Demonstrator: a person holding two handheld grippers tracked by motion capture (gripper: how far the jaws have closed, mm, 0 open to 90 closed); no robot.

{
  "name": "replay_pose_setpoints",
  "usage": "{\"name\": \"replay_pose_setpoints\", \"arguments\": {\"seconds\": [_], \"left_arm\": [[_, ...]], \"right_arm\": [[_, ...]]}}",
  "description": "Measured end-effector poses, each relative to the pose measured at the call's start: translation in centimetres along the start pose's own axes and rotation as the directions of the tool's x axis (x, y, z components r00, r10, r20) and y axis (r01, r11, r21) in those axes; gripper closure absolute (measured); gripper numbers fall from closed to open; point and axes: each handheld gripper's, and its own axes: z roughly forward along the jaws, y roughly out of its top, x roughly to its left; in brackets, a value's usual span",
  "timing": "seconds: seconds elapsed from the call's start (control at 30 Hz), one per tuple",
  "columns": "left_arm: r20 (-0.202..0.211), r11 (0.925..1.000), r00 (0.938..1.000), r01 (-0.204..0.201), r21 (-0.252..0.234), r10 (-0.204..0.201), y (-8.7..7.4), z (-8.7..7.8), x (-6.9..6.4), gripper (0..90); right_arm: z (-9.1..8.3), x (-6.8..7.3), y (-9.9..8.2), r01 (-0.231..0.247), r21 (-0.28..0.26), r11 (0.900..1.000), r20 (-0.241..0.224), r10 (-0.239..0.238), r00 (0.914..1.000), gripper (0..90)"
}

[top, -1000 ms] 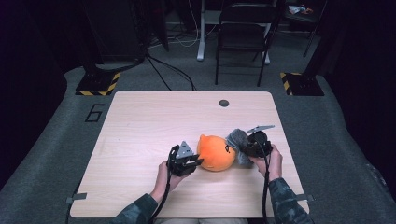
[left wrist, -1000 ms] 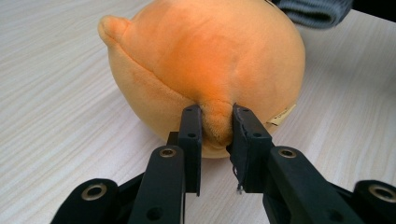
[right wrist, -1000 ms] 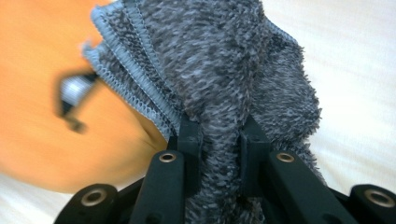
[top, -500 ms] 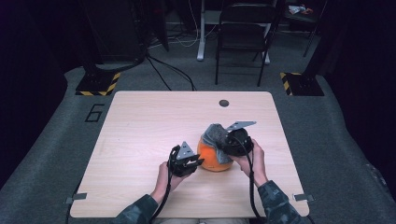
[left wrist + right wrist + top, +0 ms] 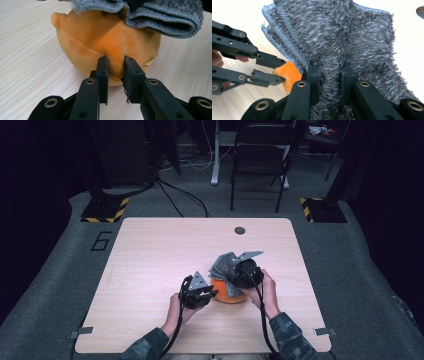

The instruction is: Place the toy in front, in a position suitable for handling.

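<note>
Now, closest to the person's edge of the table (image 5: 150, 265), the left gripper (image 5: 210, 294) sits where it was a second ago, its jaws narrowed on a pinch of the orange plush toy (image 5: 105, 47), which rests on the tabletop just in front of the person, a little right of centre. The change is on the other side: the right gripper (image 5: 231, 272), clamped tight on a folded grey microfibre cloth (image 5: 352, 40), stood to the right of the toy a second ago and now hangs over it, so the cloth drapes across the toy's top, as the left gripper view shows with the cloth's hemmed fold lying on the plush. I'd judge that means the wiping or covering of the toy is just starting, with the left side steadying it while the right brings the cloth to bear. Counting up: 2 grippers, 1 plush toy, 1 cloth, 1 table. Farther off, near the table's far edge, there is 1 small dark round cap (image 5: 240, 230), and beyond the table 1 black folding chair (image 5: 260, 160) stands on the grey floor.
</note>
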Motion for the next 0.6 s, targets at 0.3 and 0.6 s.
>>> {"name": "replay_pose_setpoints", "arguments": {"seconds": [0.3, 0.6], "left_arm": [[-0.003, 0.9999, 0.9999, -0.013, -0.007, 0.013, 0.2, 0.0, -0.2, 77.4], [-0.005, 0.9999, 0.9999, -0.014, -0.004, 0.014, 0.1, 0.1, -0.3, 79.2]], "right_arm": [[-0.5, -1.2, -0.6, -0.021, -0.014, 0.9997, -0.02, 0.021, 0.9996, 74.8], [-1.2, -2.4, -1.5, -0.069, -0.007, 0.9976, -0.004, 0.069, 0.9976, 74.8]]}}
